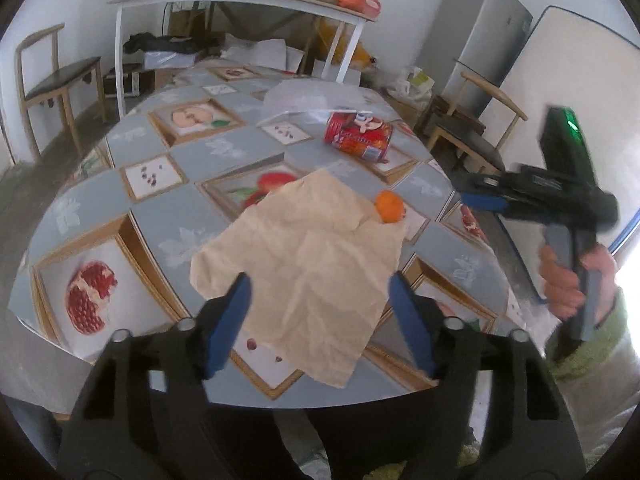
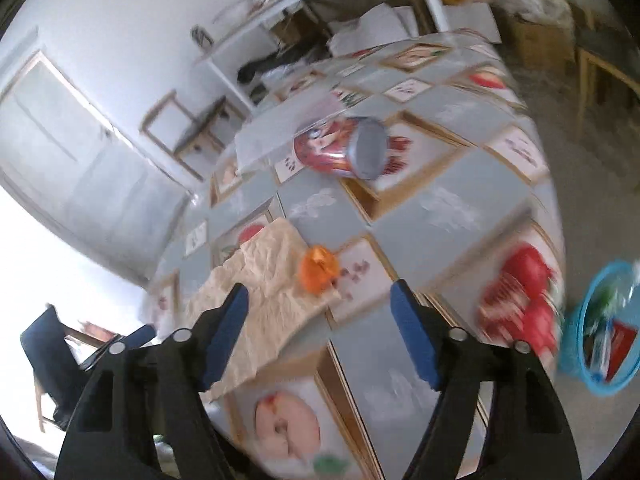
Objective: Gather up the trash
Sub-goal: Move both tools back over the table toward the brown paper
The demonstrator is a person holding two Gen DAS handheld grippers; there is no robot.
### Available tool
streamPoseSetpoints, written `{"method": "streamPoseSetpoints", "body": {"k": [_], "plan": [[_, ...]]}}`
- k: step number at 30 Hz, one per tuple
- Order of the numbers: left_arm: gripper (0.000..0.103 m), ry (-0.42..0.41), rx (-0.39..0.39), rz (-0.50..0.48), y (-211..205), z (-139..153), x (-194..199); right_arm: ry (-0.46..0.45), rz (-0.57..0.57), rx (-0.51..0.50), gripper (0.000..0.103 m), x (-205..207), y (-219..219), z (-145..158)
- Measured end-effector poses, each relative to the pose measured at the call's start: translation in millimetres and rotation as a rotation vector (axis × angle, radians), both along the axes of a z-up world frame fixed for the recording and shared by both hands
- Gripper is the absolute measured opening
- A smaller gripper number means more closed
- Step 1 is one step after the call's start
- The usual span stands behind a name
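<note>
Both grippers, left and right, stand apart and empty above the table. Trash there: crumpled paper, orange peel touching it, can beyond. Nipping limp paper may flick the peel away; the can could roll. Bin sits on the floor.

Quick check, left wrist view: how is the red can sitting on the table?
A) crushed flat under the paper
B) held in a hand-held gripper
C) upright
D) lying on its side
D: the red can lies on its side on the table, beyond the crumpled paper and clear of both hand-held grippers; the right wrist view shows its round end facing the camera.
</note>
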State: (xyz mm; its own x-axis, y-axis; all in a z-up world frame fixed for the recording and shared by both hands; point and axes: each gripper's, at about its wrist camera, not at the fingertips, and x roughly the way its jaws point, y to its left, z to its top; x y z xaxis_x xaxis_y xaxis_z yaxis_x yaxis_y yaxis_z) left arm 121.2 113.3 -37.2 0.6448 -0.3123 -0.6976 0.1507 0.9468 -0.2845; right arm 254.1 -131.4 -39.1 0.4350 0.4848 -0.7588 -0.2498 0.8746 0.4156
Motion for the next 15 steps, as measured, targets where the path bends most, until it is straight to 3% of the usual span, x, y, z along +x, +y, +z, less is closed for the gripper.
{"method": "streamPoseSetpoints", "body": {"k": [6,9,12,15], "plan": [[0.044,0.006,-0.042,-0.033,5,-16,5,0.059,0.031,-0.095,0.053,25,35,-29],[0.040,0.012,-0.041,-0.053,6,-23,7,0.107,0.023,-0.107,0.033,34,41,-41],[0.037,0.021,-0.039,-0.064,8,-28,8,0.117,-0.008,-0.077,0.021,37,33,-41],[0.036,0.036,-0.054,-0.066,11,-32,8,0.100,-0.065,-0.100,0.020,45,23,-38]]}}
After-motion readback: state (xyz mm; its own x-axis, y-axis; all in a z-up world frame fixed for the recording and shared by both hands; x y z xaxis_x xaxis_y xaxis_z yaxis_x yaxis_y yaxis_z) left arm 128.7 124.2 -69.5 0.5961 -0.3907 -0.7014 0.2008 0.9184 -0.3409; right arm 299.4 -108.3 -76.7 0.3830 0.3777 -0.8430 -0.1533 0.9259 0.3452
